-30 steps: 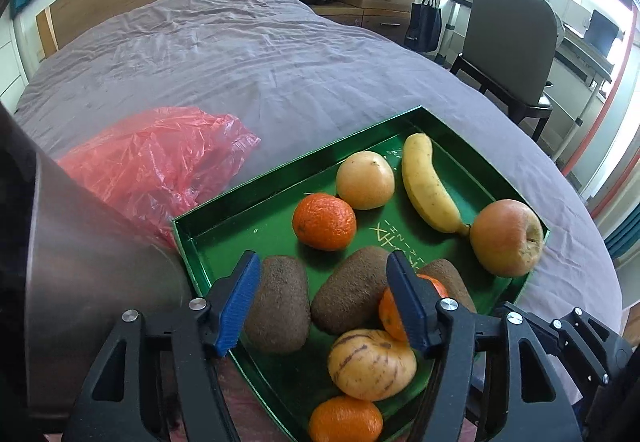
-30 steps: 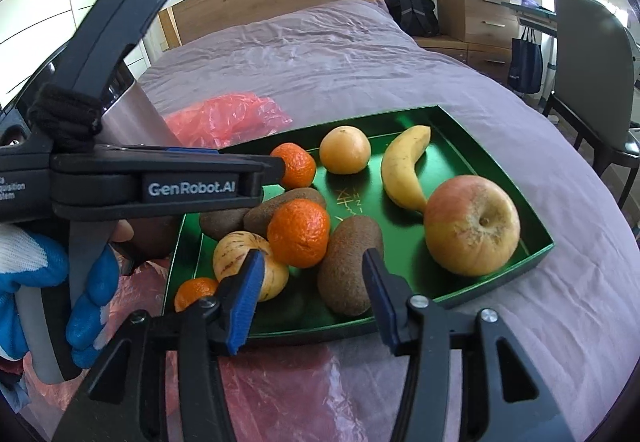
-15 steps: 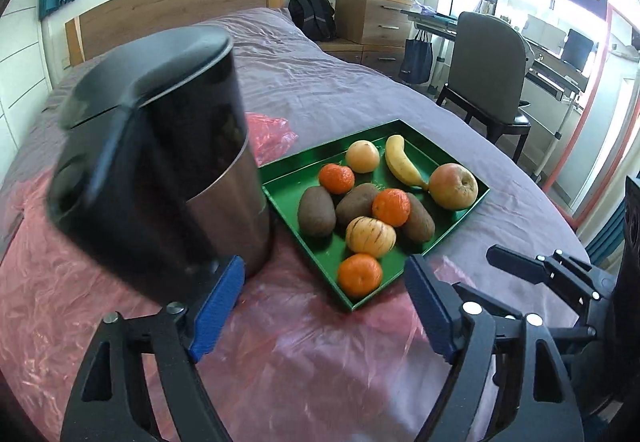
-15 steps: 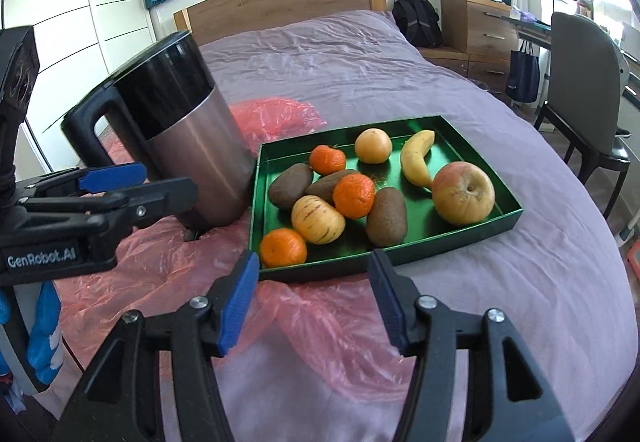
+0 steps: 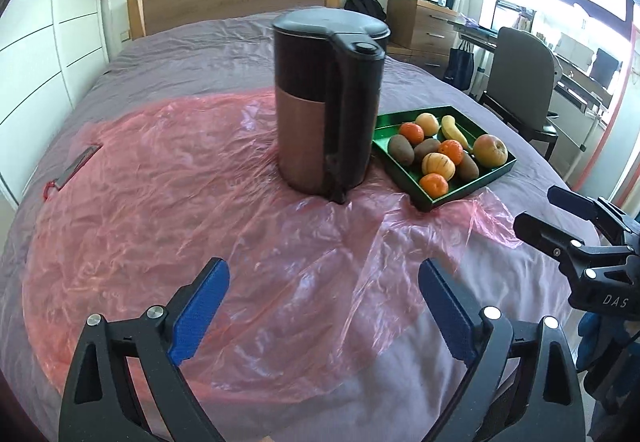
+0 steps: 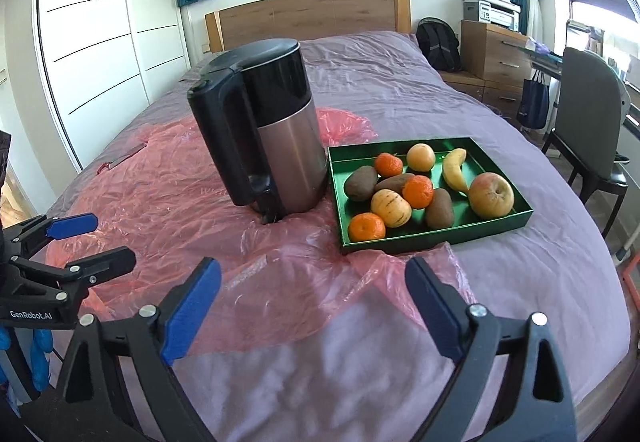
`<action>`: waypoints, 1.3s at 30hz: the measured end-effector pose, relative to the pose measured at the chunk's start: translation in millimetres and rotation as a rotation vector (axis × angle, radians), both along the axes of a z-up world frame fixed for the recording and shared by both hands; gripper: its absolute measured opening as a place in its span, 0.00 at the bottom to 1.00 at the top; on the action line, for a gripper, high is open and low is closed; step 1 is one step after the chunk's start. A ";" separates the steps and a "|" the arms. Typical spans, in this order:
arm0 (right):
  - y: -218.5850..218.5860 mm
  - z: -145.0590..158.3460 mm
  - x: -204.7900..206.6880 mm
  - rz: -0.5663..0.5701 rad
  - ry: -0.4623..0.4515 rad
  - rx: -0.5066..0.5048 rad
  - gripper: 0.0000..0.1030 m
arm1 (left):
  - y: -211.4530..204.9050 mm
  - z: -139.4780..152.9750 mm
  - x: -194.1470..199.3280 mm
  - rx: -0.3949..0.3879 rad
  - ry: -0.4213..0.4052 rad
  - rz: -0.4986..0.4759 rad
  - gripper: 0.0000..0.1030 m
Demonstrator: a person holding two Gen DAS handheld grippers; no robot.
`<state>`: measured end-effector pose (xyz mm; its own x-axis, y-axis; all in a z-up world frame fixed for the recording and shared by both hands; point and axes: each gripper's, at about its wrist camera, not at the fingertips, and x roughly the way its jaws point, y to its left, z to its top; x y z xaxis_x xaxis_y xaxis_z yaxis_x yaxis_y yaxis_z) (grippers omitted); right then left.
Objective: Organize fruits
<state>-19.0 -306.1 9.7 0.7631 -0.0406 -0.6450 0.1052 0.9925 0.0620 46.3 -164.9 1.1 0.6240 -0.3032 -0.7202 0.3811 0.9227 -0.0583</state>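
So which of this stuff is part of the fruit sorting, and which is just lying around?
Part of the job:
green tray
apple
banana
three tangerines, e.g.
three kiwis, e.g.

Just lying about:
kettle
pink plastic sheet
chair
backpack

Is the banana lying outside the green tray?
No, the banana lies inside the green tray, between an orange and the apple.

Kettle (image 6: 272, 129) stands just left of the green tray (image 6: 440, 236) – near edge open over pink plastic sheet (image 6: 280, 274)
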 end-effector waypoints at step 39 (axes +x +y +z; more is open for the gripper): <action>52.4 21.8 -19.7 -0.017 -0.043 -0.129 1.00 | 88.0 3.8 -41.7 -0.007 -0.094 0.232 0.95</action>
